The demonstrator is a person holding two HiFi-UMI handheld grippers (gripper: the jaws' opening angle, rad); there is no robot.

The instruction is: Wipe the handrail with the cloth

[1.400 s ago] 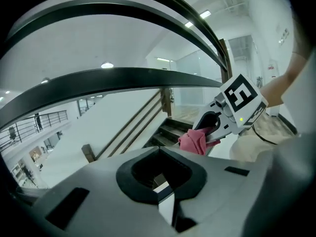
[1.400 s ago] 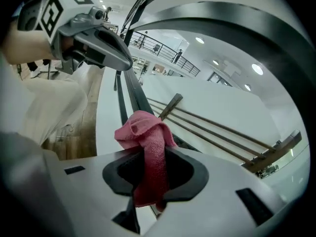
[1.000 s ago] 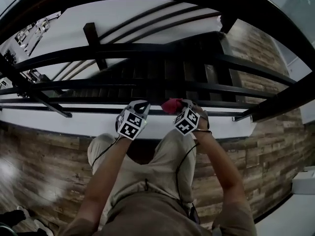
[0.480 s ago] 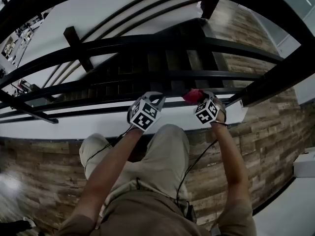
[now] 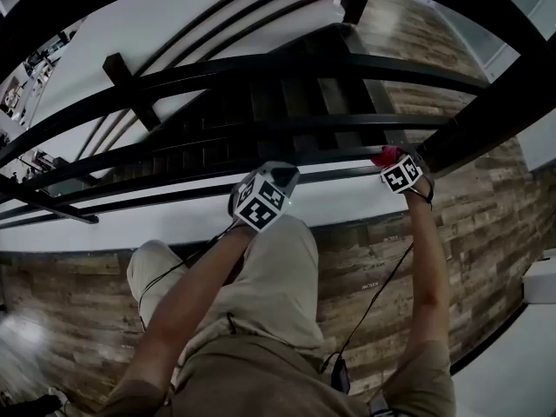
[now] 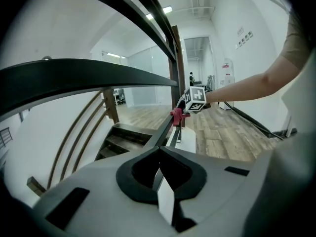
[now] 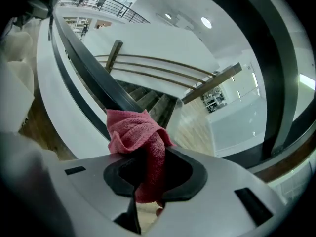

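The right claw (image 5: 393, 160), at the right of centre in the head view, is clenched on a red cloth (image 7: 140, 135), and the bunched top of the cloth rests against the thin dark handrail (image 5: 330, 174). The left claw (image 6: 159, 172) sits near the middle of the head view, just beside the same rail and well apart from the cloth, its jaws pressed together with nothing between them. Beyond the rail a staircase (image 5: 287, 102) drops away in the upper middle, and wooden floor (image 5: 486, 233) shows at lower right.
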